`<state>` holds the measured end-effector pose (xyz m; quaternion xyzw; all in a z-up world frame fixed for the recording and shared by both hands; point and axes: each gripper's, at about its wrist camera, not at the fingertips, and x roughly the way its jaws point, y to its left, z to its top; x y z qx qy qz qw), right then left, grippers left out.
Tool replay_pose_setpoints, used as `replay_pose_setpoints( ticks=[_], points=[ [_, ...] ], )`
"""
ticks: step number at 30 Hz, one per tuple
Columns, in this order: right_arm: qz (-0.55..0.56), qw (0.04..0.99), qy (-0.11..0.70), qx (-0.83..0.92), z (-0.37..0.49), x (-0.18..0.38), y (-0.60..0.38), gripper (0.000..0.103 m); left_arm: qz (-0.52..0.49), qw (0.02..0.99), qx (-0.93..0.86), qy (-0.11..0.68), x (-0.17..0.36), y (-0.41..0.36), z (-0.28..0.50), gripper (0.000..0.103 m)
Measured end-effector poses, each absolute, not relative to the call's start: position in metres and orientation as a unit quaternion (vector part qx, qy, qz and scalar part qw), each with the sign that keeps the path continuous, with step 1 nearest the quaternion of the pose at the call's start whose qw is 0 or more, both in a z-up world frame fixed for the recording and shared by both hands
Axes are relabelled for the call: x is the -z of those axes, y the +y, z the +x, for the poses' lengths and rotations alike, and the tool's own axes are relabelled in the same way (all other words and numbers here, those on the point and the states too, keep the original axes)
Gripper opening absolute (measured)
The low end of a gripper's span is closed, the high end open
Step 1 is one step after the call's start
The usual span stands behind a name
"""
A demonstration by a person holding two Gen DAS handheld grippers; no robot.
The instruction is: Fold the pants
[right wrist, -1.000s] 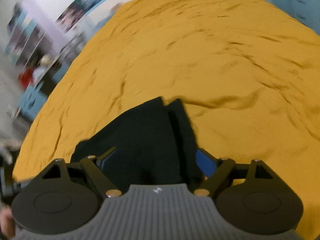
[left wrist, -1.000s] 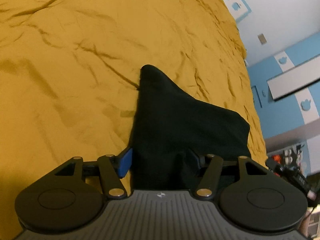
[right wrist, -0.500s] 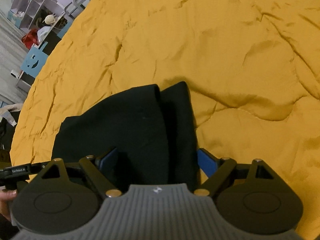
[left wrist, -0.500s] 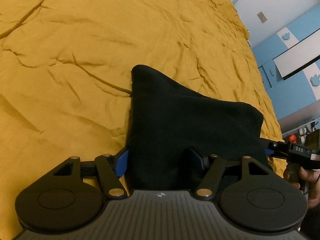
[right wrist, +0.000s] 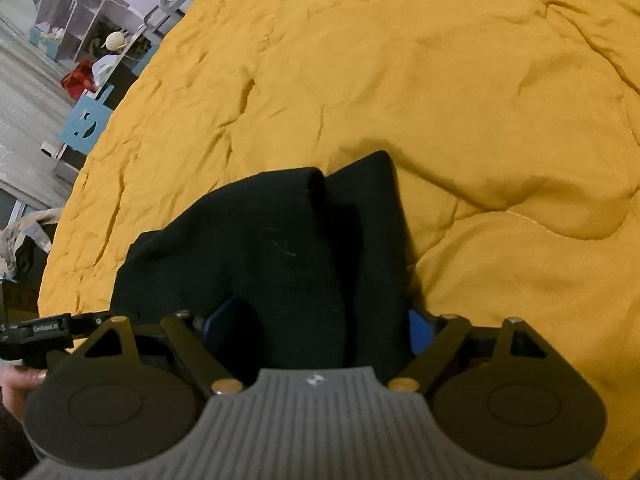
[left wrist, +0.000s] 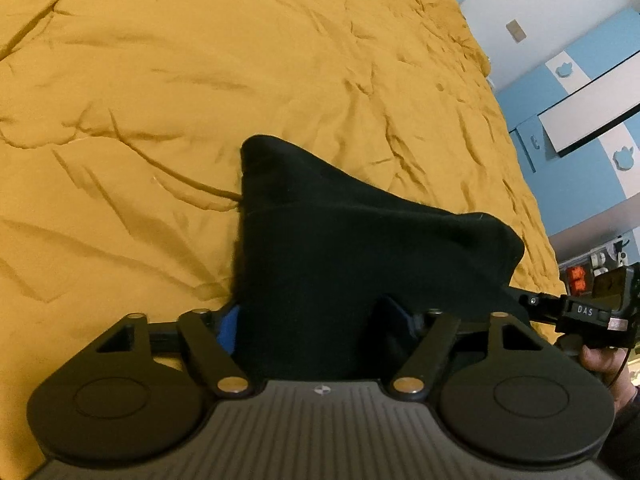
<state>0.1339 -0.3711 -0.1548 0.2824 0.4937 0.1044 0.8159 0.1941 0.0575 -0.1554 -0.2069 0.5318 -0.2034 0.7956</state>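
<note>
Figure: two hand-held tools at one end of the pants, seen along each tool's fingers.
Pants (left wrist: 340, 260): black cloth, folded into a thick bundle, on the mustard-yellow bed cover (left wrist: 200, 80). The end nearest the cameras rises into both tools; the far end tapers to a blunt point resting on the cover.
Fold lines: in the right wrist view the pants show two lengthwise layers side by side, with a dark crease between them.
Left tool (left wrist: 312, 320): at the near edge of the pants. Its jaws have just been closing, and the bundle fills the gap between them. One blue pad (left wrist: 228, 328) touches the cloth's outer edge; the other is half buried in the cloth. The tool is clamped on the pants at a fairly wide setting.
Right tool (right wrist: 320, 324): at the near edge of the pants, beside the left tool. Its jaws have just been closing. Blue pads stand against both flanks of the doubled cloth, so it grips the pants at a wide setting.
Hand (left wrist: 600, 360): on the right tool's handle, at the side of the pants.
Bed cover: creased all around the pants.
Background: a blue-and-white wall (left wrist: 580, 60) and a shelf unit (right wrist: 80, 32), both well apart from the pants.
</note>
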Motion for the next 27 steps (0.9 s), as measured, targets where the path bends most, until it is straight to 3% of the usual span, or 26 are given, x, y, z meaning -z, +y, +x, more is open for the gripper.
replay_pose_setpoints(
  ticks=[2, 4, 6, 7, 18, 24, 26, 27],
  points=[
    [0.281, 0.815, 0.496, -0.104, 0.133, 0.151, -0.373, 0.053, -0.207, 0.797, 0.197, 0.532, 0.154, 0.06, 0.194, 0.053],
    [0.284, 0.815, 0.493, -0.11, 0.132, 0.147, -0.376, 0.038, -0.223, 0.792, 0.2, 0.533, 0.153, 0.068, 0.192, 0.033],
    [0.296, 0.812, 0.489, -0.116, 0.13, 0.143, -0.382, 0.029, -0.237, 0.786, 0.209, 0.532, 0.151, 0.075, 0.192, 0.028],
    [0.302, 0.812, 0.485, -0.119, 0.129, 0.14, -0.385, 0.017, -0.238, 0.786, 0.215, 0.528, 0.147, 0.077, 0.191, 0.025],
    [0.363, 0.804, 0.444, -0.157, 0.112, 0.096, -0.398, 0.008, -0.253, 0.792, 0.255, 0.493, 0.091, 0.091, 0.184, 0.022],
    [0.34, 0.795, 0.479, -0.15, 0.116, 0.109, -0.385, 0.01, -0.244, 0.779, 0.224, 0.532, 0.118, 0.1, 0.195, 0.023],
    [0.289, 0.802, 0.51, -0.113, 0.121, 0.126, -0.378, 0.022, -0.226, 0.777, 0.202, 0.552, 0.141, 0.097, 0.197, 0.027],
    [0.267, 0.802, 0.526, -0.097, 0.124, 0.133, -0.376, 0.036, -0.224, 0.777, 0.2, 0.553, 0.15, 0.097, 0.197, 0.031]
  ],
)
